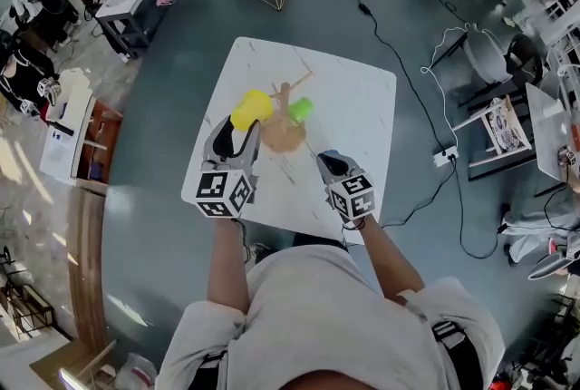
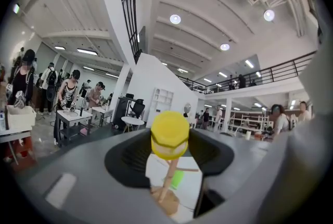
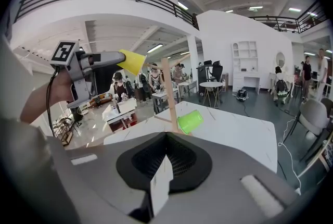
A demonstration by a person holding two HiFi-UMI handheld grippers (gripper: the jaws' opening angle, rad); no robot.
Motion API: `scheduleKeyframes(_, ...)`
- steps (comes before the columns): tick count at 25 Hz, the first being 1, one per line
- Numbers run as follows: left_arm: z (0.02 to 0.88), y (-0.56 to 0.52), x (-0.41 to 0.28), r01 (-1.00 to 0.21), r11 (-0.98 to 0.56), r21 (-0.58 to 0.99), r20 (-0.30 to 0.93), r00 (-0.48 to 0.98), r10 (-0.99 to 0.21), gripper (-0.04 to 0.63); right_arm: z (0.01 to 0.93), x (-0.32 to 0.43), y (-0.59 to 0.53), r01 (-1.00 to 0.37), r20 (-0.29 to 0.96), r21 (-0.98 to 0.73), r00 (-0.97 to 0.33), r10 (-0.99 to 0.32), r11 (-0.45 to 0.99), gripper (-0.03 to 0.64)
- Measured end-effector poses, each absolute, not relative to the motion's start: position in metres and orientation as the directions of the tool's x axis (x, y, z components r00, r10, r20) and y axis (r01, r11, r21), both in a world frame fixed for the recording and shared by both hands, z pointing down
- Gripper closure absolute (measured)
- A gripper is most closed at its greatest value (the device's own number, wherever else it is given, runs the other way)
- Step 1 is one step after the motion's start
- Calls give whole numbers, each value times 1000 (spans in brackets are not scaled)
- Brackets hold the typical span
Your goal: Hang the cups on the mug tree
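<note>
Two cups — yellow cup (image 1: pixel 251 110) in left tongs (image 1: pixel 237 131), green cup (image 1: pixel 301 111) on mug tree (image 1: pixel 285 138) — right tongs (image 1: pixel 329 160) closed.

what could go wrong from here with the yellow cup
The yellow cup in the left claw hangs just above the tree; a misjudged drop could miss a peg and tip it.
It might knock the green cup off its peg.
The right claw is shut, not steadying the tree.

**White counter, one wooden stand**

The white, faintly veined counter (image 1: pixel 353 107) sits in the middle of the head view, on a grey-blue floor (image 1: pixel 163 180). A wooden mug tree (image 1: pixel 285 136) stands upright on it on a round base, near the middle of the top and slightly toward its lower-left edge.
</note>
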State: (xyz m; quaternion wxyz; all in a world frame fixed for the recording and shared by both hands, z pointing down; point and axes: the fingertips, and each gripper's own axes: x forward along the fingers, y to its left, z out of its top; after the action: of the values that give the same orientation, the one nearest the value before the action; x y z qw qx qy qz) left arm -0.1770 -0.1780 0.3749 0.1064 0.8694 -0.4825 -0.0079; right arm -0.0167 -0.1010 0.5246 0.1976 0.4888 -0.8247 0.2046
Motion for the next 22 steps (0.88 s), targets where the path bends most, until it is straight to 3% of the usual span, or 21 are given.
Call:
scheduleKeyframes(15, 407, -199, -151, -801, -555, 223, 192, 595, -781, 374, 529, 2, -102, -905, 531, -163, -416, -738, 393, 617)
scheduleKeyframes(22, 415, -200, -144, -818, -552, 162, 231, 575, -785, 374, 532, 6, -100, -904, 540, -165, -418, -731, 394, 617)
